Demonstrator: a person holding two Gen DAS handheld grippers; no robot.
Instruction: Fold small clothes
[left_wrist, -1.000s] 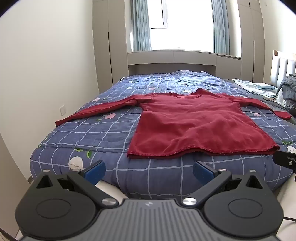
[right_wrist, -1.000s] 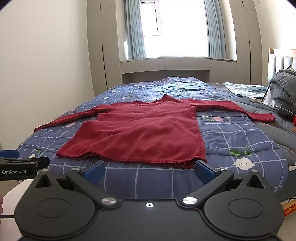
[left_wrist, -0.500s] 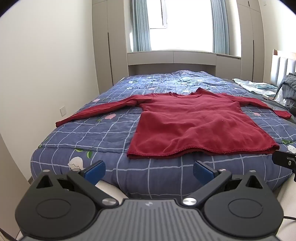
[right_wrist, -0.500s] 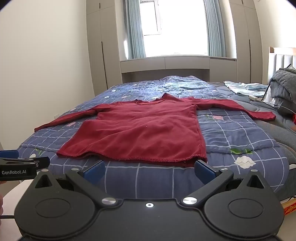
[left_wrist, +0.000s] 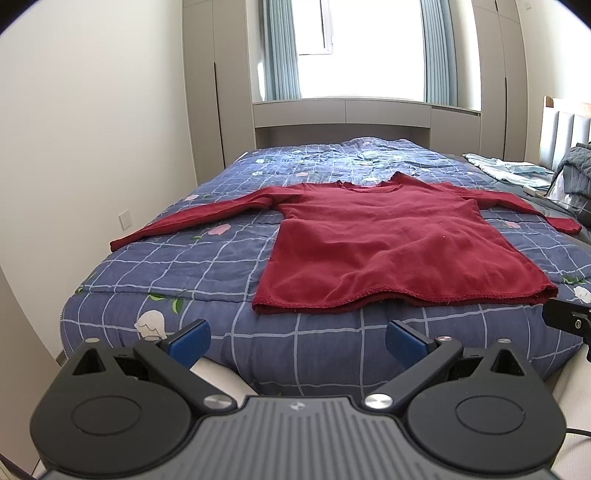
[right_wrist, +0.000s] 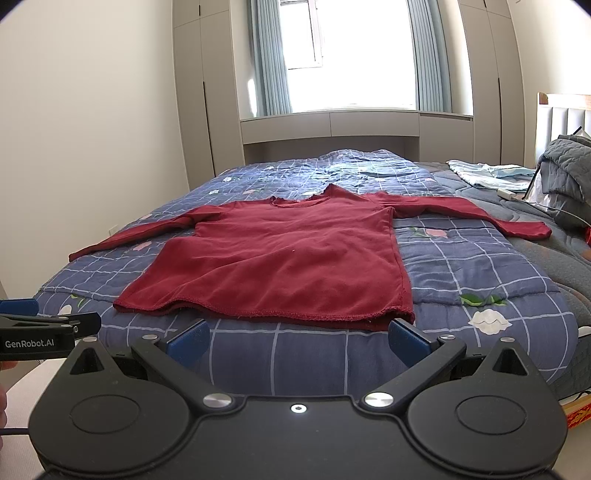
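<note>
Bedroom: pale walls, tall wardrobes and a bright curtained window behind a bed covered by a blue checked quilt with flower prints.
Red top: a long-sleeved garment lying flat on the quilt, neckline toward the window, hem toward the bed's near edge, both sleeves stretched out sideways; also in the right wrist view.
Sleeves: the left one reaches toward the wall-side edge of the bed, the right one ends near a grey blanket heaped at the headboard side.
Left gripper: fingers spread wide apart, nothing between the blue pads, hovering off the foot of the bed, short of the hem.
Right gripper: likewise spread wide and empty, held just short of the hem's right-hand part.
Spacing: the two tools sit side by side, each showing at the edge of the other's view.
Other cloth: a light blue garment lies beyond the right sleeve, apart from the red top.
</note>
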